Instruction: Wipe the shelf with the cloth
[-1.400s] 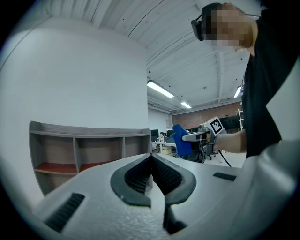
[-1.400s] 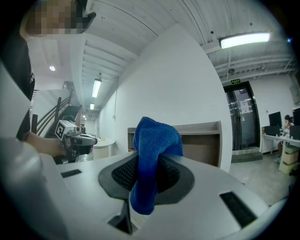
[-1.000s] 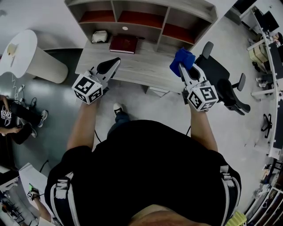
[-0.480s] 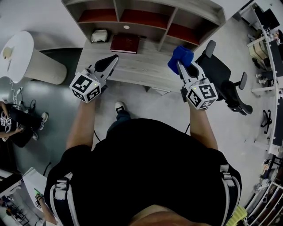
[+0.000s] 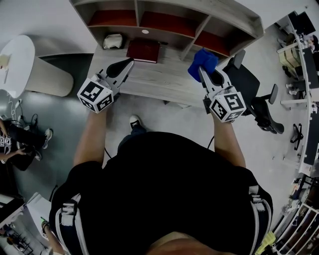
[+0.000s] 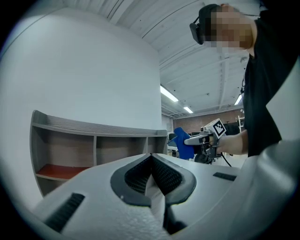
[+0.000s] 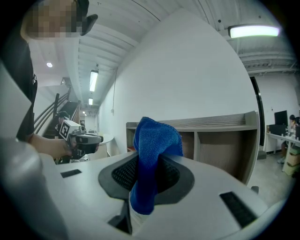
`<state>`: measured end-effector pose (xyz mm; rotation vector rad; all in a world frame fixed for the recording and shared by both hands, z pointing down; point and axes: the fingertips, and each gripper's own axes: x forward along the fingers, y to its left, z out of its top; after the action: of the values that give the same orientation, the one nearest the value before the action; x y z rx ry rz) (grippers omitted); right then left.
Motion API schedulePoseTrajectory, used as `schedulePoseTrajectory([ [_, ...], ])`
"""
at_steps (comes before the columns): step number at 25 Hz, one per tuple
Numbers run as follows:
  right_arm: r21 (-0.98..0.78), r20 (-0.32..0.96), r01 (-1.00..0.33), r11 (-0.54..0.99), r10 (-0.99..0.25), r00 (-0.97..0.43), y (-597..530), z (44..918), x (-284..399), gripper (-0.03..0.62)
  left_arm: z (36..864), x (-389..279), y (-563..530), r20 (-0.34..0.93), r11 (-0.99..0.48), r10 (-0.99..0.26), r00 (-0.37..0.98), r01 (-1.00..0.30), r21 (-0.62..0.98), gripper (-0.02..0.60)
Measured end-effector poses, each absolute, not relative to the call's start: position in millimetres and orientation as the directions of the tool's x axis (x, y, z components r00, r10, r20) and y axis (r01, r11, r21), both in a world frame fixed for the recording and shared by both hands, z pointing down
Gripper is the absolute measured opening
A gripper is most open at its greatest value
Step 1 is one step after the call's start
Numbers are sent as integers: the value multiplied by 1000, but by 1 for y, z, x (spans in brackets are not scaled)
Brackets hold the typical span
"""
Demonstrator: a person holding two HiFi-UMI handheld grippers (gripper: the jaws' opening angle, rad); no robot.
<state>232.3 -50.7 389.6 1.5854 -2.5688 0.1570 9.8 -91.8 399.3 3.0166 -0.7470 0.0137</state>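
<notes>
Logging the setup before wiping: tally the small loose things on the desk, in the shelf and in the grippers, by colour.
Blue: 1, cloth in right gripper
Dark red: 1, book
Whitish: 2, crumpled wad, small round disc
Total: 4

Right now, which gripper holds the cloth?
The right gripper, jaws clamped on the blue cloth; the left gripper is shut on nothing.

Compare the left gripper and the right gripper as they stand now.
The left gripper is shut on nothing; the right gripper is shut on the blue cloth. The left gripper aims toward the red book; the right gripper aims at the shelf's right end. Both point toward the shelf.
</notes>
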Motion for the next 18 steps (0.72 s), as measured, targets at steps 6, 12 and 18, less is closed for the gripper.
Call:
schedulePoseTrajectory([
  [6,-23,154,-890,455,-878,-453,-73,383,206,72,391,-11,-114,-2,-893,-450,893,-450,23,17],
  [12,-13,153,-889,457,-878,-453,-85,375,179,72,387,-32,-133,-12,-897,-441,897,-441,26,17],
  [18,-9,163,-898,439,-886,-435,-99,372,162,72,392,-43,-147,15,-911,-413,911,-413,2,17],
])
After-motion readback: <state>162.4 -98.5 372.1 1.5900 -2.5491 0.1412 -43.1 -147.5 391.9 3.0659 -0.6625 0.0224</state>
